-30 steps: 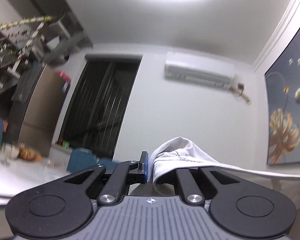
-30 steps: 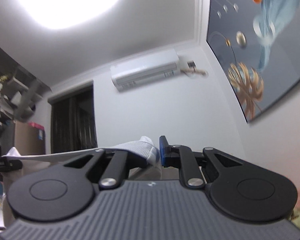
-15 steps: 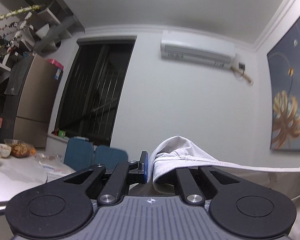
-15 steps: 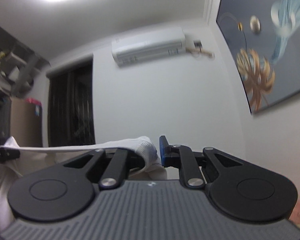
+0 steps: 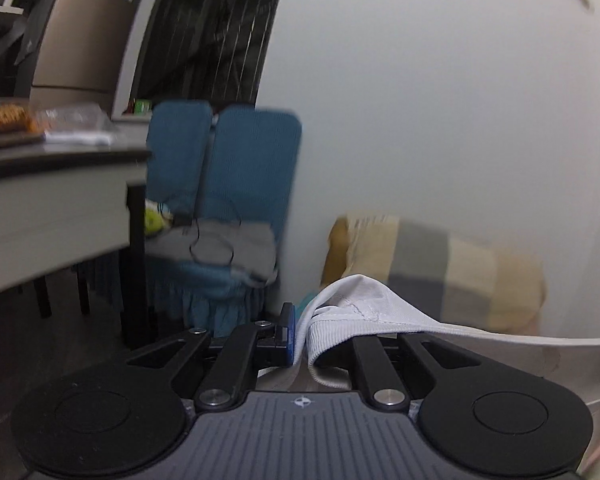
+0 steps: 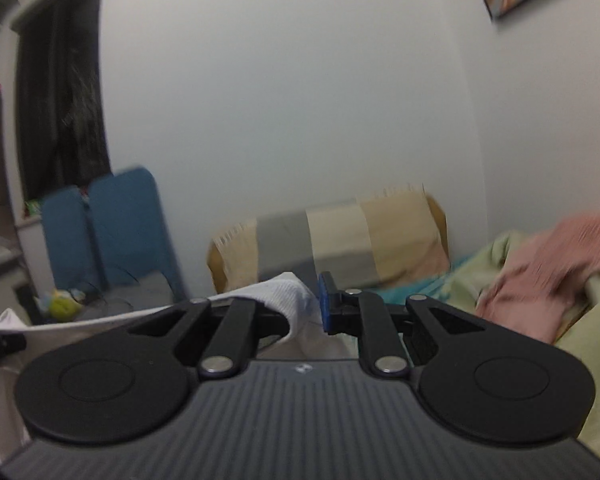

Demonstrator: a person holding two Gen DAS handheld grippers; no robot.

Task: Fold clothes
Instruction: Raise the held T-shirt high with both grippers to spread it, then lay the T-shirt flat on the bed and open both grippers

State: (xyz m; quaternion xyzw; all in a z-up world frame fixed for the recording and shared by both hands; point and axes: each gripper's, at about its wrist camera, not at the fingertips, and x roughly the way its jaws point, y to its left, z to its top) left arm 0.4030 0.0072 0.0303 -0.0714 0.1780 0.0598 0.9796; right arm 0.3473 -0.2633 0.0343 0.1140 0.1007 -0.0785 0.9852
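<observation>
left wrist view: left tool [image 5: 300,334] clamped on the ribbed hem of a white knit garment [image 5: 340,316]; cloth runs taut off to the right edge; blurred grey table [image 5: 40,184] at left, two blue fabric chairs [image 5: 236,168] behind it, beige-and-grey checked throw [image 5: 440,256] against the wall
right wrist view: right tool [image 6: 314,312] pinched shut on the other corner of the white knit garment [image 6: 276,292]; cloth stretches left toward a black tool tip at the frame edge; pink cloth [image 6: 560,264] on a pale green blanket [image 6: 588,320] at right; checked throw [image 6: 340,232] ahead
garment place: in the air, hung between both tools, on no surface yet
step: judged as laying it flat for the first fold
how to do well: keep the top edge taut and level; lower both corners together; let go only once the cloth lies flat
risk: slack on one side gives a crooked fold
</observation>
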